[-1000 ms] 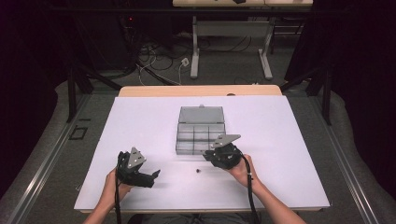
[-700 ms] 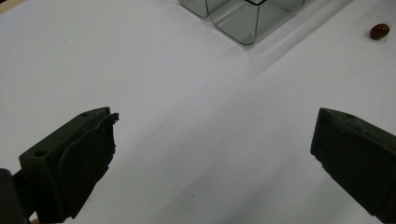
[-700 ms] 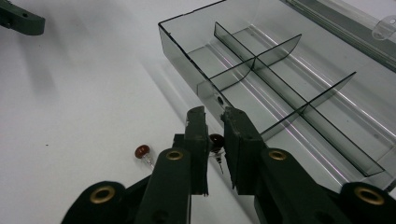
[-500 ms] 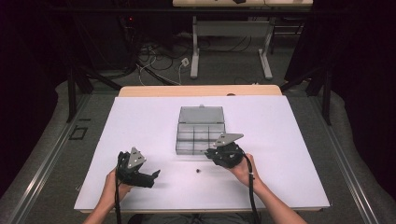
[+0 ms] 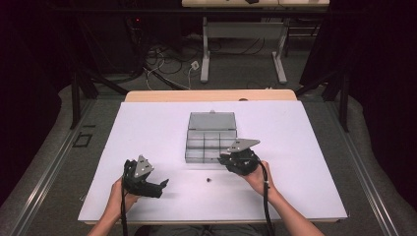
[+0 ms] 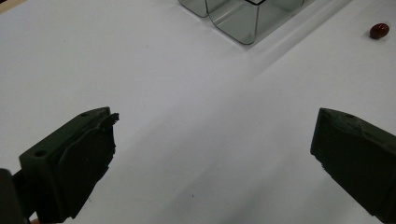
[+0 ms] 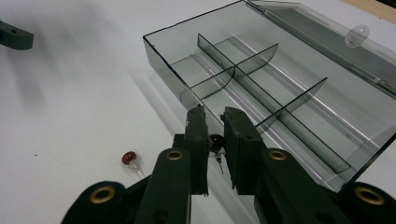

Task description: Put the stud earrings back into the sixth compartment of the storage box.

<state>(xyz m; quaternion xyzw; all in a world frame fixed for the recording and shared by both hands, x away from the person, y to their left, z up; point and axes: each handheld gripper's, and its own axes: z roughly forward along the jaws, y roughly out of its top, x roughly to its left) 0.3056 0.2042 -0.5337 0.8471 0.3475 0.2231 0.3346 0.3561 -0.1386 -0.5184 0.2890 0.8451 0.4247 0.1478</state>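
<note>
We see the right gripper (image 7: 215,140) pinching a small dark-red component (image 7: 215,141) between nearly closed jaws, held at the near edge of the open clear compartment box (image 7: 299,70), whose hinged lid lies back behind it. A second red component (image 7: 128,158) (its thin wire leads visible in the right gripper view) lies on the white table (image 5: 295,147) just beside the box, between the two grippers. The left gripper (image 6: 212,158) hovers over bare table with its jaws spread wide, holding nothing.
</note>
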